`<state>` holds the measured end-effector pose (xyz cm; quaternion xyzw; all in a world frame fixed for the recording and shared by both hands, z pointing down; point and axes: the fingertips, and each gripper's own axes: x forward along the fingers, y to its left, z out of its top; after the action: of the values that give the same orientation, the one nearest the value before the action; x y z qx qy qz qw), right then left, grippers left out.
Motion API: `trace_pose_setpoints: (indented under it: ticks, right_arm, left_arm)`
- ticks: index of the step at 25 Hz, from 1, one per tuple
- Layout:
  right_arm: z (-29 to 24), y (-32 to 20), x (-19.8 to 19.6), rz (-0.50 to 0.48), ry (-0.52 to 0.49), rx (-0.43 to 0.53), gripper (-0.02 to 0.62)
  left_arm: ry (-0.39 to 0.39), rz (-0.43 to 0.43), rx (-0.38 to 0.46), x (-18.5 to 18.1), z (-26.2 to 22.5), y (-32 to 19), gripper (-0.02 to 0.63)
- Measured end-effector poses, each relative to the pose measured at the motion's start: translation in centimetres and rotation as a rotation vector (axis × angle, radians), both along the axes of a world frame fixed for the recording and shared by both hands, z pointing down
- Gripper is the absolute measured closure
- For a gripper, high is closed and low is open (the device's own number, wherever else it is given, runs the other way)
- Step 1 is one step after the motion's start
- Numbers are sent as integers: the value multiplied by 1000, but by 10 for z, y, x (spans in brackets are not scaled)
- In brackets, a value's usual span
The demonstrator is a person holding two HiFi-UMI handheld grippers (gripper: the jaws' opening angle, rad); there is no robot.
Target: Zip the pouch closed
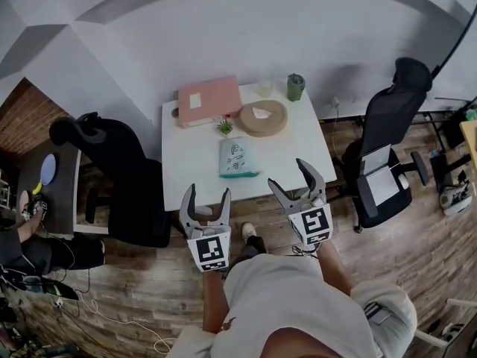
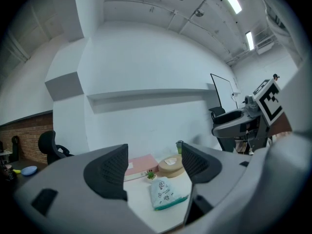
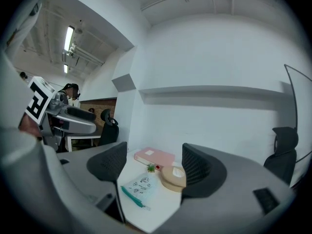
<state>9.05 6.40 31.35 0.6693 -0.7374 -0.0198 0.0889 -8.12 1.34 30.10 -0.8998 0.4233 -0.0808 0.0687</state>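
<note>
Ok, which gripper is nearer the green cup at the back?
Right. The right gripper hovers off the near edge of the table, in line with the green cup; the left gripper sits further left.

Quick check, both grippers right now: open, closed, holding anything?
Left gripper: open, holding nothing, short of the pouch.
Right gripper: open, holding nothing, also clear of the pouch.

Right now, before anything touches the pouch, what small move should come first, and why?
Probably bring both claws forward over the table toward the pouch. The left claw and right claw are open and empty near the table's front edge; the pouch lies untouched, teal zipper edge toward them.
</note>
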Motion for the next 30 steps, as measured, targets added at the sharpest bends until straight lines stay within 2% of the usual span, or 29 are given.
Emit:
trace_pose_setpoints:
  ticks: [9, 16, 24, 30]
  right_arm:
    - [2, -44, 2, 55, 6, -15, 241]
    - [6, -76, -1, 93, 26, -44, 245]
    - [11, -96, -3, 123, 43, -72, 247]
    - [11, -115, 4, 129, 52, -71, 250]
  left_arm:
    - [-15, 63, 7, 5, 0, -55, 267]
    - [2, 99, -10, 2, 5, -93, 268]
    - [28, 120, -44, 1, 14, -119, 272]
    - [19, 127, -35, 5, 16, -138, 273]
